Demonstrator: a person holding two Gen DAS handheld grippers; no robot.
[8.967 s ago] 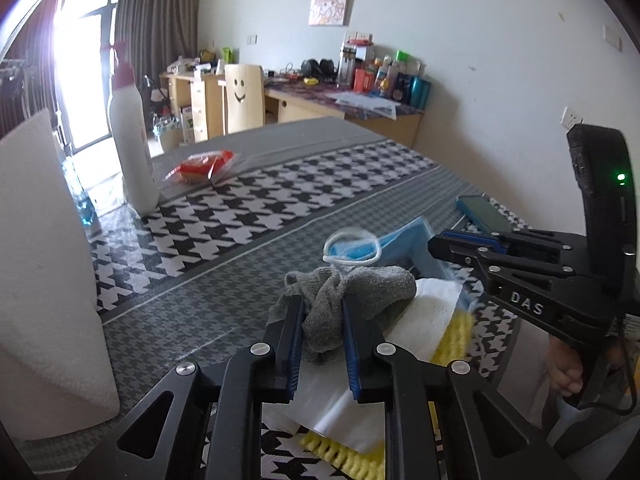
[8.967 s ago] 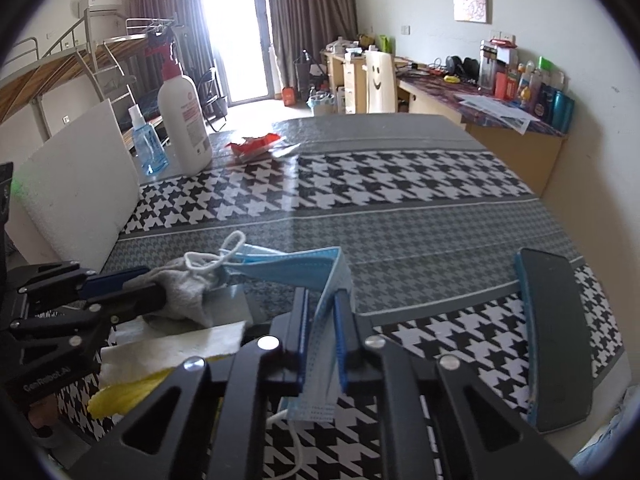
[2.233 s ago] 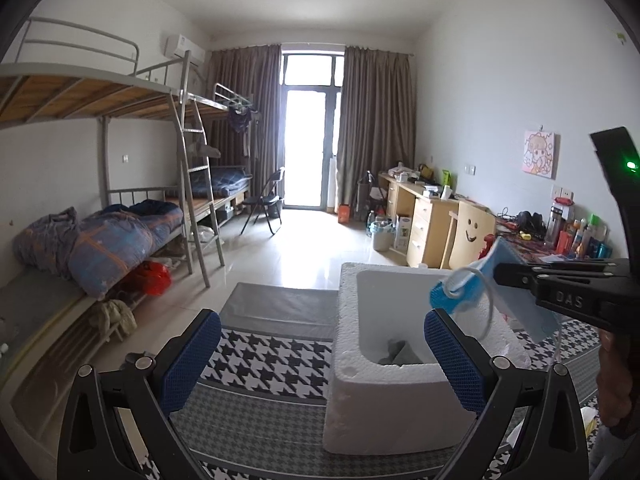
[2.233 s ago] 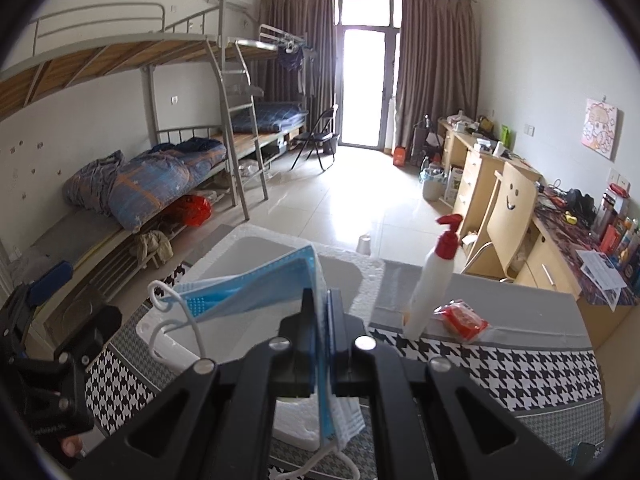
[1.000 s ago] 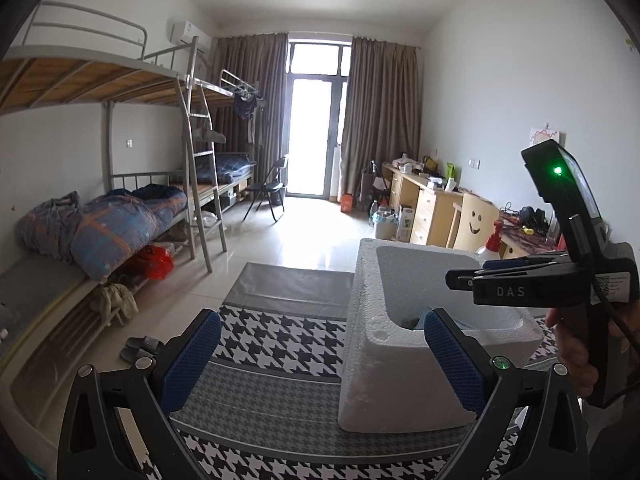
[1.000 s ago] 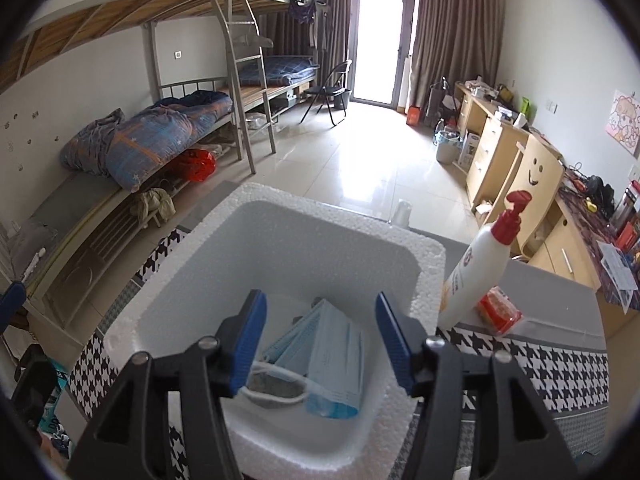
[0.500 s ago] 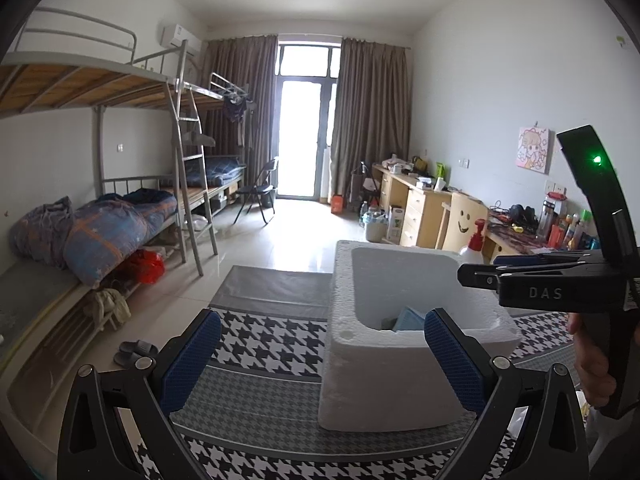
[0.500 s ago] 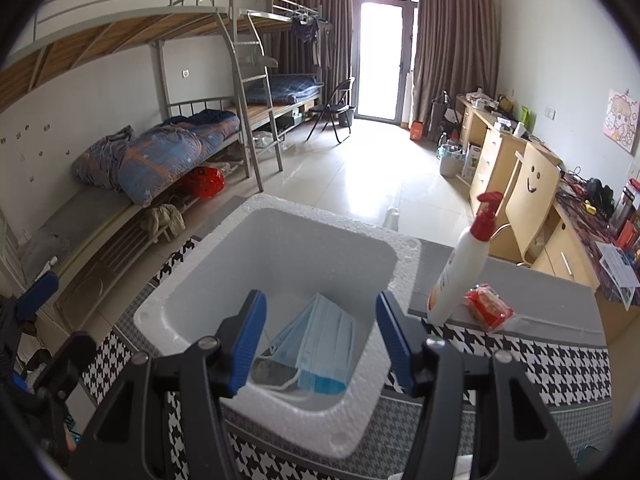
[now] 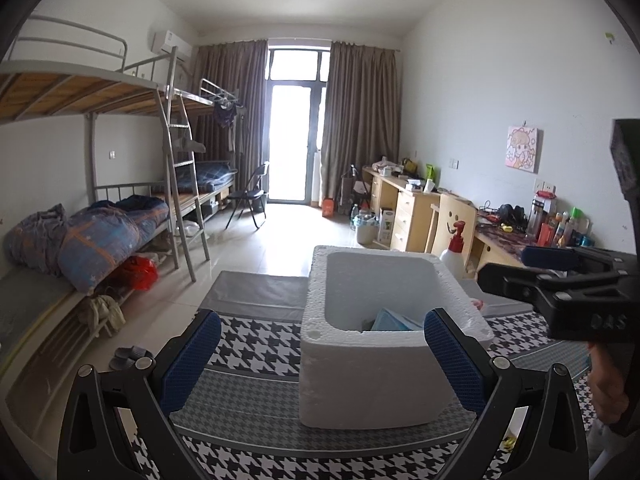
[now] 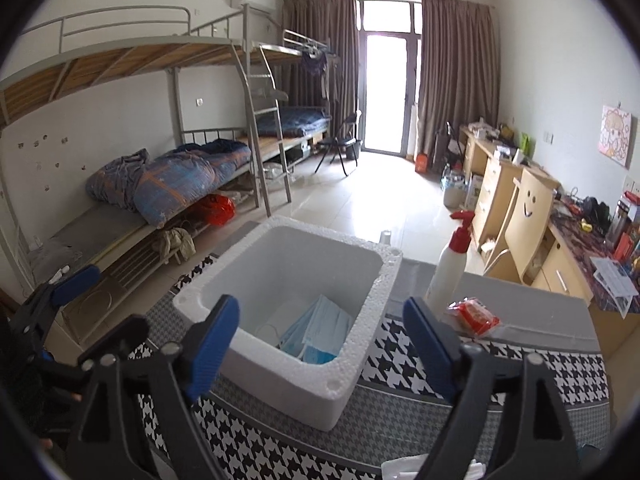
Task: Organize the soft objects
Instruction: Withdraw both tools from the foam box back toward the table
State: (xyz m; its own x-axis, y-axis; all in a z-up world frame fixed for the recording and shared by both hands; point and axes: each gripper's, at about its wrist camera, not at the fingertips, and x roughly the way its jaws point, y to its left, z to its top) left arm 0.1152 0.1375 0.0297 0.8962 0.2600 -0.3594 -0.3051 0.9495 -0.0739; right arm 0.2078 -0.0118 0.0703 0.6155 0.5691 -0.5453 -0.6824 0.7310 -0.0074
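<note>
A white foam box (image 9: 360, 372) stands on the houndstooth table; it also shows in the right wrist view (image 10: 304, 376). A blue face mask (image 10: 320, 332) lies inside it, and its edge shows in the left wrist view (image 9: 394, 320). My left gripper (image 9: 320, 356) is open and empty, in front of the box. My right gripper (image 10: 320, 340) is open and empty, above the box's near side; it appears at the right of the left wrist view (image 9: 560, 280). The left gripper shows at the left edge of the right wrist view (image 10: 60, 300).
A white spray bottle with a red top (image 10: 450, 264) and a red packet (image 10: 474, 316) sit on the table right of the box. White paper (image 10: 404, 470) lies at the near edge. Bunk beds, desks and a chair stand beyond the table.
The right gripper opened and dropped the blue mask into the foam box, then drew back and up. The left gripper stayed open and shifted slightly.
</note>
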